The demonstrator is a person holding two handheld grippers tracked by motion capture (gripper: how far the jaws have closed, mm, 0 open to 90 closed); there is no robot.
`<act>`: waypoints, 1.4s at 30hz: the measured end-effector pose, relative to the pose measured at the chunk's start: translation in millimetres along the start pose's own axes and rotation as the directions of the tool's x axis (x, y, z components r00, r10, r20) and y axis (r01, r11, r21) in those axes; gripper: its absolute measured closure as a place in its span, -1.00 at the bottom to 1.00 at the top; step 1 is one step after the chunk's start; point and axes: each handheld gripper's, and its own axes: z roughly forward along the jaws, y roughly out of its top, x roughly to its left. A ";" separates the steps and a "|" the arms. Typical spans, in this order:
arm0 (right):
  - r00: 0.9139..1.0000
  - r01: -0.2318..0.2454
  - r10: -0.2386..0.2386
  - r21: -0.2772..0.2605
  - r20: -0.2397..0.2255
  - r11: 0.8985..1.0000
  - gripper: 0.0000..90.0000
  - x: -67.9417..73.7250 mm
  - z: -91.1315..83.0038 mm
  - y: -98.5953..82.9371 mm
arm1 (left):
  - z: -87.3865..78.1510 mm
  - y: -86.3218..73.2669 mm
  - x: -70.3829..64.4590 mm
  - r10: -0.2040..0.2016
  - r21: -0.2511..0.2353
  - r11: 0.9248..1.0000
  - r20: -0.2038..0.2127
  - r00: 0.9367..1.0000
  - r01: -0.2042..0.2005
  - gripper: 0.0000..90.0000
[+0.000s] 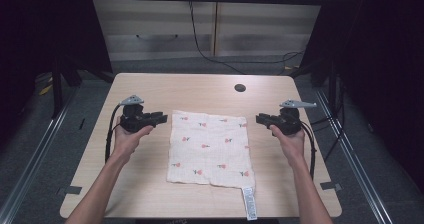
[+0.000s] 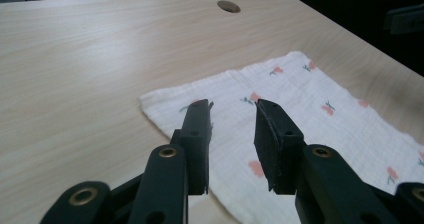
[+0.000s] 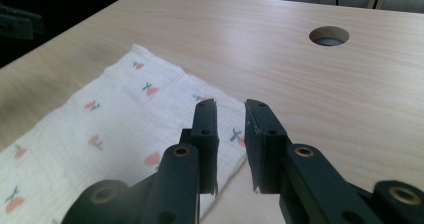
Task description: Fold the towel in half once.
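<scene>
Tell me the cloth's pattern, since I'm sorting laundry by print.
The cloth is white with small pink flowers on green stems; the high view shows it best.

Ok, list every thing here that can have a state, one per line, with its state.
cloth: spread flat on the table, unfolded, label tag hanging past the near edge.
left tool: open, held at the cloth's far left corner, gripping nothing.
right tool: open, held at the cloth's far right corner, gripping nothing.
table: bare light wood around the cloth.
cable hole: uncovered, nothing through it.
</scene>
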 end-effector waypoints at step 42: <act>0.988 0.073 -0.034 0.262 -0.149 0.962 0.86 54.5 9.2 -88.1 | 29.0 -84.6 -62.8 0.166 0.207 0.958 0.168 0.972 -0.200 0.42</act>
